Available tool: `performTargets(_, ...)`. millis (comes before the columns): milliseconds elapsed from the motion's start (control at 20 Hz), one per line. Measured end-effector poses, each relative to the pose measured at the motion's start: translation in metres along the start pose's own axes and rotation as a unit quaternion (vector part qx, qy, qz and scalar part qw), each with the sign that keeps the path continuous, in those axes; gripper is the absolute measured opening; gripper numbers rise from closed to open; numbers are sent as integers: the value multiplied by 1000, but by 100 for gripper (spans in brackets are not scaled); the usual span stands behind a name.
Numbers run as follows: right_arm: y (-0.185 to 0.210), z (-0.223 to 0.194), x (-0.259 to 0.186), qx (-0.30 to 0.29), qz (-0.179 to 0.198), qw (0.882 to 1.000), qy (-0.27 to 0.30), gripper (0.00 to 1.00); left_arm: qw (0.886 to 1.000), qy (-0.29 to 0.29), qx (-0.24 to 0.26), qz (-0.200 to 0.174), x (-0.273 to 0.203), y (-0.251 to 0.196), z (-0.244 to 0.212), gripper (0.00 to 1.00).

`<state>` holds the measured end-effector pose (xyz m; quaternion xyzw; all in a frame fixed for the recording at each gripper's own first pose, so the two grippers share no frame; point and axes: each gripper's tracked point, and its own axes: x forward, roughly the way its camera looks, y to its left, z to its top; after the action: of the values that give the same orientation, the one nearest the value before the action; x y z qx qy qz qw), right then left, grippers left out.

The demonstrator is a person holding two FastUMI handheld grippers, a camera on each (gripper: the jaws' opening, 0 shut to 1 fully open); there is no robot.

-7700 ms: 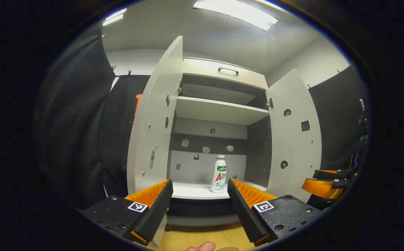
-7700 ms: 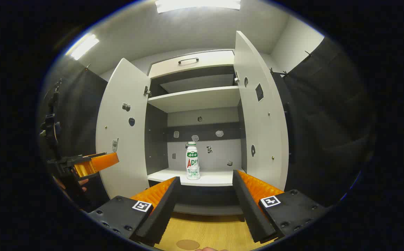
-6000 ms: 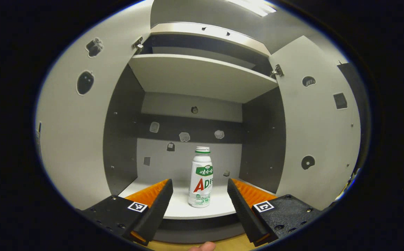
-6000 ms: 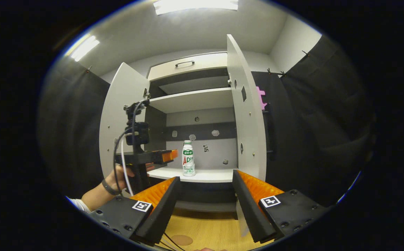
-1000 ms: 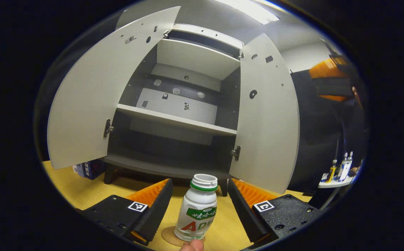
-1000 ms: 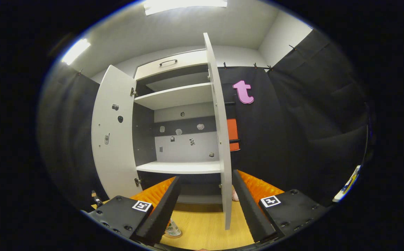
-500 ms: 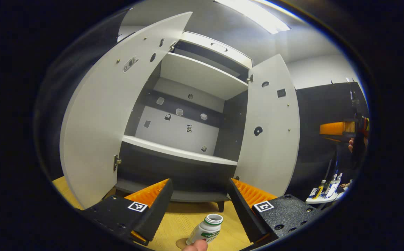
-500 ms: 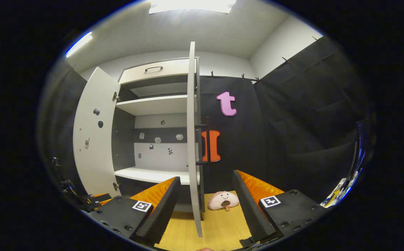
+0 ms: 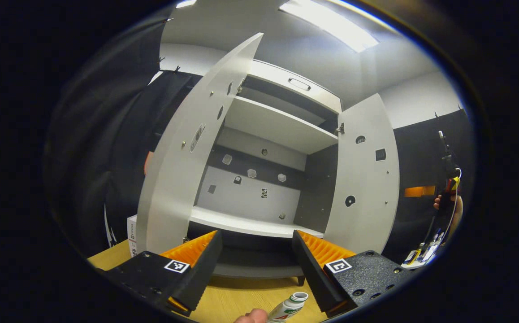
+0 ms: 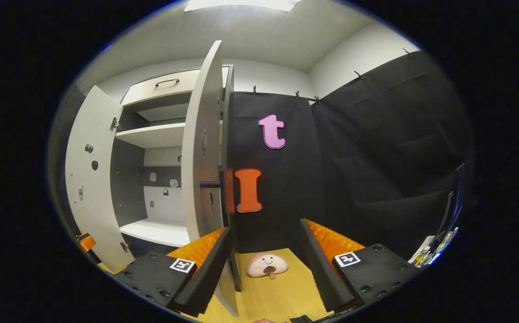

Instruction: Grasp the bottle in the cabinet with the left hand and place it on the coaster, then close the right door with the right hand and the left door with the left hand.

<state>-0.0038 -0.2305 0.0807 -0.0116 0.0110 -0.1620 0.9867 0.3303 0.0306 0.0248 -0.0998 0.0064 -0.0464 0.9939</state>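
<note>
The right gripper [image 10: 264,251] is held with its fingers spread wide and nothing between them. It is aimed at the outer side of the right door [image 10: 203,148], whose free edge is seen almost end-on just beside the near finger; whether that finger is touching the panel cannot be told. A bar handle [image 10: 209,184] juts from the door face, and a small plush toy [image 10: 267,264] lies on the wooden floor [image 10: 282,296] beyond the fingers.

The left gripper [image 9: 255,260] is likewise spread and empty, pointed at the open cabinet [image 9: 259,179]. The bottle [image 9: 288,307] is seen low between its fingers, out on the floor in front of the cabinet and well apart from the shelf [image 9: 250,226]. It is presumed to be on the coaster (the coaster itself cannot be made out under it). A fingertip [image 9: 251,316] shows at the lower edge.

The closing of the right door is judged to be the step in hand. If the push is applied near the hinge, or by a finger sliding along the panel edge, the door could slip off the gripper and be left ajar. A hard swing could make it bounce back. The left door [image 9: 188,166] stands wide open, and the bottle could be knocked over by the left gripper when that door is reached for.
</note>
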Motion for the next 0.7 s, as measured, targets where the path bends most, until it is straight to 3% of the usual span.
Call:
performTargets(350,1,5,35,12,4,1000,7,97,998,-7,25,51,-7,42,22,95)
performTargets(700,6,14,32,-44,-21,999,-17,96,998,-29,25,39,-10,43,34,95)
